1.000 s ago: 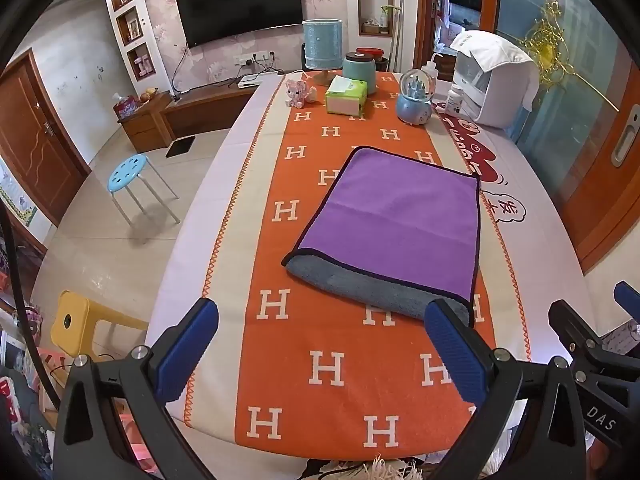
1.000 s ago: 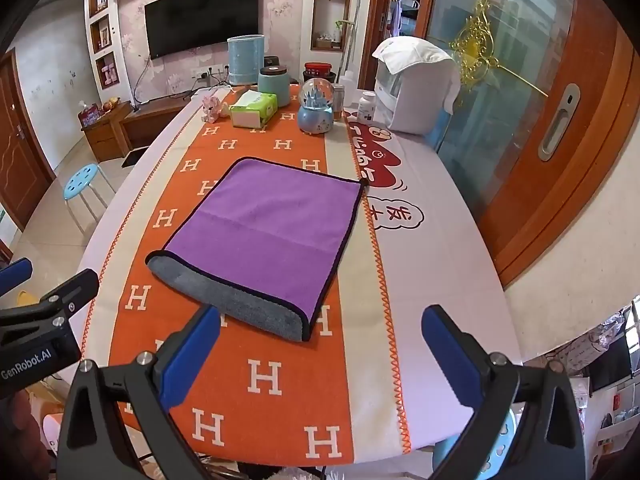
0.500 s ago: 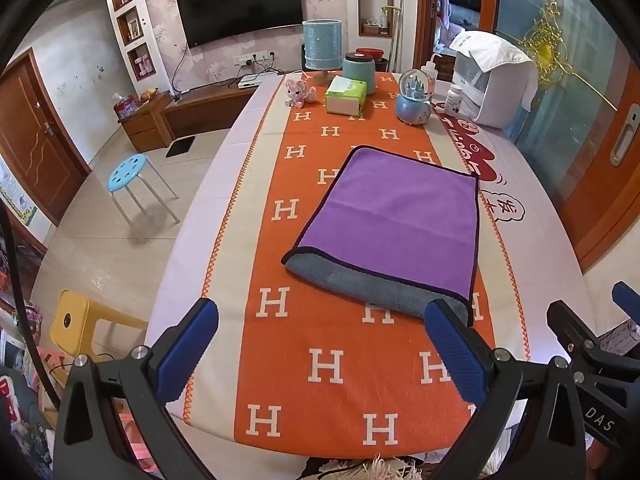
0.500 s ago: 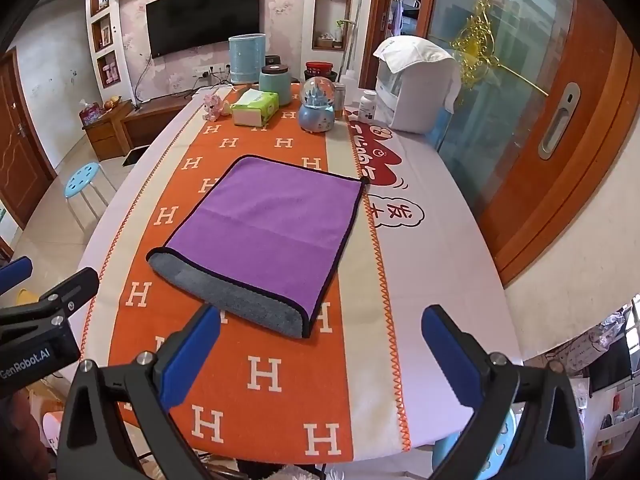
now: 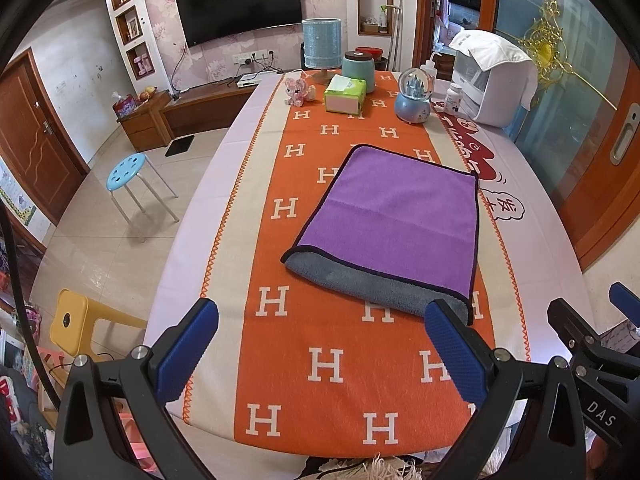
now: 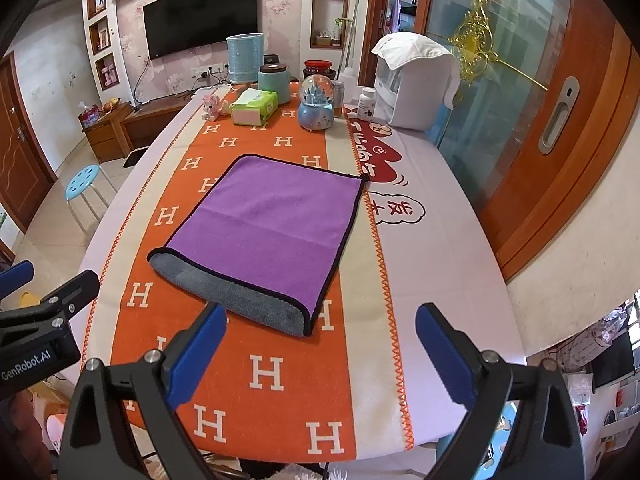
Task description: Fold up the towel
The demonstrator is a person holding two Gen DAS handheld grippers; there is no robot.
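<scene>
A purple towel [image 5: 394, 216] with a black hem lies folded flat on the orange "H" tablecloth [image 5: 320, 340]; its grey underside shows along the near fold. It also shows in the right wrist view [image 6: 272, 224]. My left gripper [image 5: 320, 332] is open and empty, held above the near table edge, short of the towel's near fold. My right gripper [image 6: 320, 336] is open and empty, just short of the towel's near right corner. Each gripper shows at the edge of the other's view.
At the far end of the table stand a green tissue box [image 5: 345, 94], a snow globe [image 5: 414, 96], a teal jar [image 5: 358, 68], a pink toy [image 5: 298, 90] and a white appliance [image 5: 492, 80]. A blue stool [image 5: 126, 168] and a yellow stool [image 5: 74, 320] stand left of the table.
Both grippers have drifted slightly; the towel sits a touch higher in both views. The towel has not moved and both grippers stay open.
</scene>
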